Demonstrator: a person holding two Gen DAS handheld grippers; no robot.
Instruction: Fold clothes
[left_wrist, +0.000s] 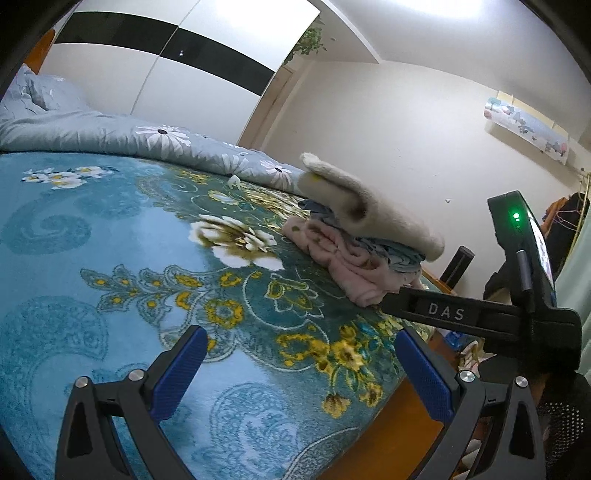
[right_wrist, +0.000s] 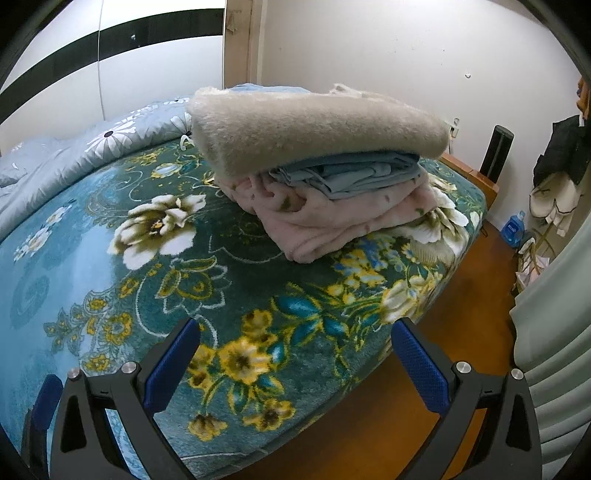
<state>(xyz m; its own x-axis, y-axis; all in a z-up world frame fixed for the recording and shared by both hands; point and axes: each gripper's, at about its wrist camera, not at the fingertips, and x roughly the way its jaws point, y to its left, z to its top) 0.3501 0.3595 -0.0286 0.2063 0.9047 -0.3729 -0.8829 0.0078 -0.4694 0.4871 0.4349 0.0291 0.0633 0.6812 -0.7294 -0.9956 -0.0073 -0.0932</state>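
Both black blue-padded grippers, left gripper (left_wrist: 301, 369) and right gripper (right_wrist: 295, 363), spread wide and empty over teal floral plush bedspread (right_wrist: 92, 266); beyond, neat stack: cream fuzzy folded garment (right_wrist: 314, 129), blue cloth (right_wrist: 351, 173), pink fleece (right_wrist: 332, 221); seemingly between folds, next garment needed.

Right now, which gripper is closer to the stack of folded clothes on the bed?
Right. The right gripper hangs open just short of the stack of folded clothes; in the left wrist view its body nearly reaches the pile. The left gripper is open, farther back.
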